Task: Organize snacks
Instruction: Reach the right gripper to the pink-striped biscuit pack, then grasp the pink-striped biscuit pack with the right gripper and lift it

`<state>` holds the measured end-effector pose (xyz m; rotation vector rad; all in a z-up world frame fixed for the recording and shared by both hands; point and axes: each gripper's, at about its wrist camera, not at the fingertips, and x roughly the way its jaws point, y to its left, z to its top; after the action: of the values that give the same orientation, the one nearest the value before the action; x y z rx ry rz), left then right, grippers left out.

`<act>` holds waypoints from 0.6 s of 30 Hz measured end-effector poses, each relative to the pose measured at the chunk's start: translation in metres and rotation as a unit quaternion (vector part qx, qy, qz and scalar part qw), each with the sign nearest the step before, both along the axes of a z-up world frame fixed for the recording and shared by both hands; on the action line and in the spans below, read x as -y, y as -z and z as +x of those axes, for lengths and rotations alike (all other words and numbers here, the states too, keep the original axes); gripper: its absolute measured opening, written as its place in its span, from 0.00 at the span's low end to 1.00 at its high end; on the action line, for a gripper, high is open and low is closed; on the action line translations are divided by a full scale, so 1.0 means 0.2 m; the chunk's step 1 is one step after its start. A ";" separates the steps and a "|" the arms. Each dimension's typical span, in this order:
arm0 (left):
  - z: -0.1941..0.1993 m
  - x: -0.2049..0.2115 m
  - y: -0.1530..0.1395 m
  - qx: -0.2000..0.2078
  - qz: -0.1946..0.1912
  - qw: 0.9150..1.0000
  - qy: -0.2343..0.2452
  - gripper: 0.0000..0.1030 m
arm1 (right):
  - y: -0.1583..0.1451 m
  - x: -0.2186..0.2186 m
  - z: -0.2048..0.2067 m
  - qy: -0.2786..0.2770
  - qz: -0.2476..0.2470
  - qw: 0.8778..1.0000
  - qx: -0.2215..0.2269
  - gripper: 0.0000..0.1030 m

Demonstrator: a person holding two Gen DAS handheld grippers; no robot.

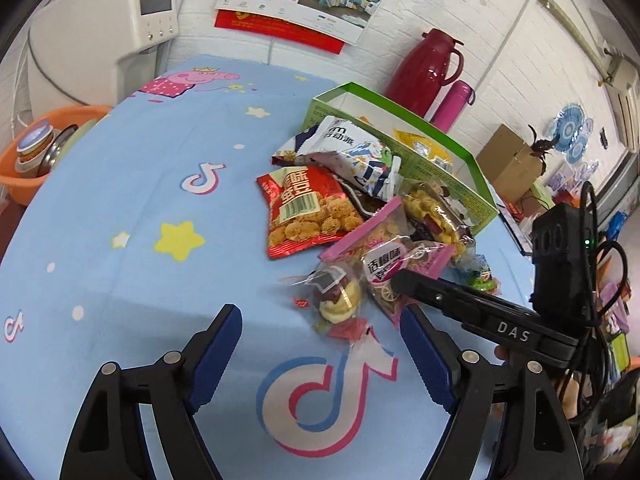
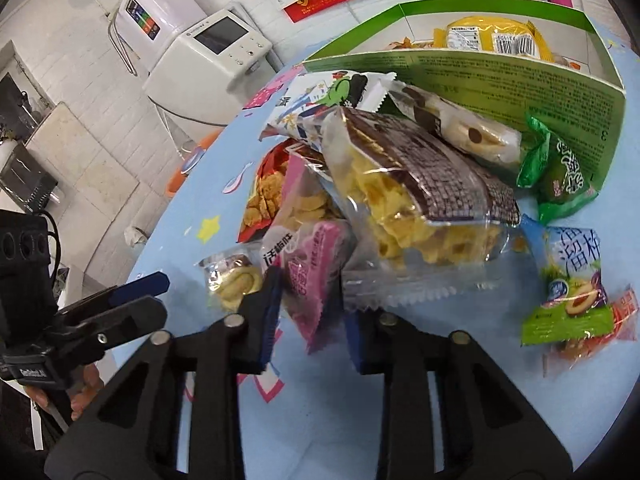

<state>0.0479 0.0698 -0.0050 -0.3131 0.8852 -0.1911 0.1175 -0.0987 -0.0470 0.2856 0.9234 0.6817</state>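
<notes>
Right wrist view: right gripper (image 2: 310, 320) fingers astride pink snack packet (image 2: 310, 280) (tilted).

- The desk (image 1: 132, 200) carries a matt blue printed cloth, smooth with faint creases.
- The red snack bag (image 1: 304, 212) is glossy foil-like film.
- The pink packet (image 2: 308, 276) and the clear bag of yellow crisps (image 2: 416, 208) are shiny, crinkled plastic film.
- The green box (image 2: 520, 96) is printed cardboard with a slight sheen.
- The red flask (image 1: 424, 68) is glossy hard plastic.
- The left hand-held gripper (image 1: 320, 344) is matt black plastic with ribbed blue pads (image 1: 218, 356) and metal pins.
- The orange basin (image 1: 20, 184) is smooth plastic.
</notes>
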 end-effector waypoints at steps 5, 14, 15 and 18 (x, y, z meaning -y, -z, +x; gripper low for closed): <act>0.08 0.11 -0.03 0.002 -0.010 0.998 0.061 0.71 | 0.02 0.18 -0.09 -0.004 0.014 1.000 -0.014 0.27; 0.26 0.56 0.04 -0.024 0.013 0.983 0.183 0.67 | 0.02 0.46 -0.33 0.040 -0.032 0.999 -0.002 0.33; 0.27 0.58 0.04 -0.026 0.018 0.982 0.185 0.65 | 0.01 0.47 -0.34 0.039 -0.027 0.999 -0.001 0.33; 0.26 0.56 0.04 -0.030 -0.006 0.982 0.185 0.65 | 0.02 0.48 -0.35 0.028 -0.012 1.000 0.002 0.45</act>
<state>0.0999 -0.0421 -0.0128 -0.1630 0.9972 -0.5339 0.0467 -0.1937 -0.0502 0.2880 0.9154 0.6195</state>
